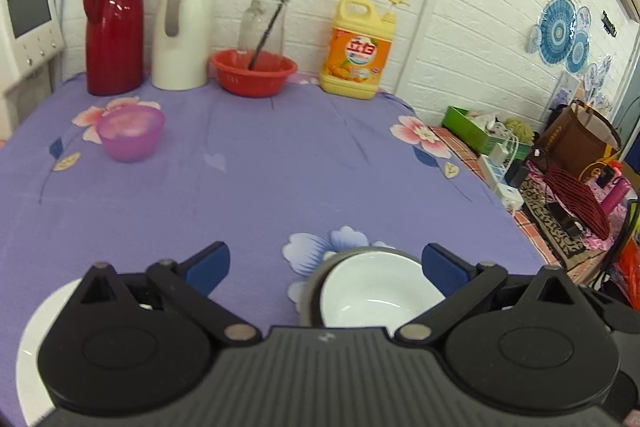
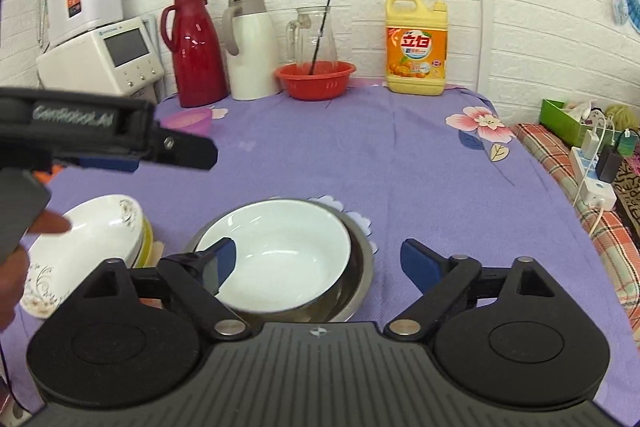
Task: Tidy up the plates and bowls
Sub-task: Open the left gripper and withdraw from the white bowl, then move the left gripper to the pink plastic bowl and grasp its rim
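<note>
the left claw (image 1: 326, 267) stands with its blue pads wide apart and nothing between them, hanging above the purple flowered cloth of the counter (image 1: 260, 187). just below and ahead of it, toward its right finger, a white bowl (image 1: 376, 295) sits nested inside a grey metal bowl (image 1: 312, 291). under its left finger the rim of a white plate (image 1: 32, 339) shows. well ahead and to the left of this claw a small purple bowl (image 1: 130, 133) stands alone on the cloth. the right claw (image 2: 318, 261) is likewise spread wide and grips nothing; its left pad hangs over the near rim of the white bowl (image 2: 280, 251), whether touching cannot be told, while its right pad is clear of the metal bowl (image 2: 362, 267). to its left lies a stack of plates, the top one white with a floral edge (image 2: 88, 251), a yellow one under it. far ahead of both claws, along the white brick wall, stand a red flask (image 2: 196, 51), a white flask (image 2: 252, 47), a glass jug (image 2: 312, 35), a red basin (image 2: 316, 79) and a yellow detergent bottle (image 2: 416, 47).
</note>
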`<state>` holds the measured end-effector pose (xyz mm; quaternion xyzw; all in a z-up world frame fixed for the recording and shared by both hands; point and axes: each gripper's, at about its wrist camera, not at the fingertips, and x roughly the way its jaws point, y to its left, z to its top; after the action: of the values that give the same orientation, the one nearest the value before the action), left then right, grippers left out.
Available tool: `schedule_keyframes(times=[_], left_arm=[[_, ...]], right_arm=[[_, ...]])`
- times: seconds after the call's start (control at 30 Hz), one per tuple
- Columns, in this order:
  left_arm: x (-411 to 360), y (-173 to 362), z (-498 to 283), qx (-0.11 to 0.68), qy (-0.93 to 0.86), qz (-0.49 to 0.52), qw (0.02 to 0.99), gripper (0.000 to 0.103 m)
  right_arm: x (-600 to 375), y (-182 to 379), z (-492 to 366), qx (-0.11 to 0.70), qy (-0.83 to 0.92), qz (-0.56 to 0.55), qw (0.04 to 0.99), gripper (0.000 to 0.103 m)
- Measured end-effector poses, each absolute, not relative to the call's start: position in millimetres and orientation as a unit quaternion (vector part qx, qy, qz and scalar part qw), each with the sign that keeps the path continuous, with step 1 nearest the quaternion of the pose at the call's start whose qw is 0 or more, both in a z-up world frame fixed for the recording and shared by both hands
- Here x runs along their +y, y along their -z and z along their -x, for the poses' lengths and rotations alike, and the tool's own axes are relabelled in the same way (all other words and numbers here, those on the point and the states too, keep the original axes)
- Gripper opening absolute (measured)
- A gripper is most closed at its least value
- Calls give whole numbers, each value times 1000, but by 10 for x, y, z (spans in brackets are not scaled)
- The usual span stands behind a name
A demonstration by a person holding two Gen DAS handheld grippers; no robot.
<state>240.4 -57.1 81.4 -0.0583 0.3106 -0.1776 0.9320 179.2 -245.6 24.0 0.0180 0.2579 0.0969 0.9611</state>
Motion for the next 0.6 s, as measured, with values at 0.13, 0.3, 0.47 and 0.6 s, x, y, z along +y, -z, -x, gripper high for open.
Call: schedule_keyframes(times=[0.13, 0.3, 0.47, 0.6], left_arm=[[-391, -821, -2442, 308, 172, 65, 933, 102], [-101, -807, -2510, 306, 162, 68, 936, 102], [289, -782, -2670, 307, 136, 73, 939, 102], [669, -753, -2858, 311, 110, 76, 941, 102]], right_arm=[[-2403, -247, -1851, 271, -113, -16, 956, 103], [-2317, -311, -2040, 282, -125, -43, 950, 103], [-2054, -363, -2354, 300, -143, -55, 941, 103], [-1738, -415, -2702, 321, -163, -34, 932, 103]])
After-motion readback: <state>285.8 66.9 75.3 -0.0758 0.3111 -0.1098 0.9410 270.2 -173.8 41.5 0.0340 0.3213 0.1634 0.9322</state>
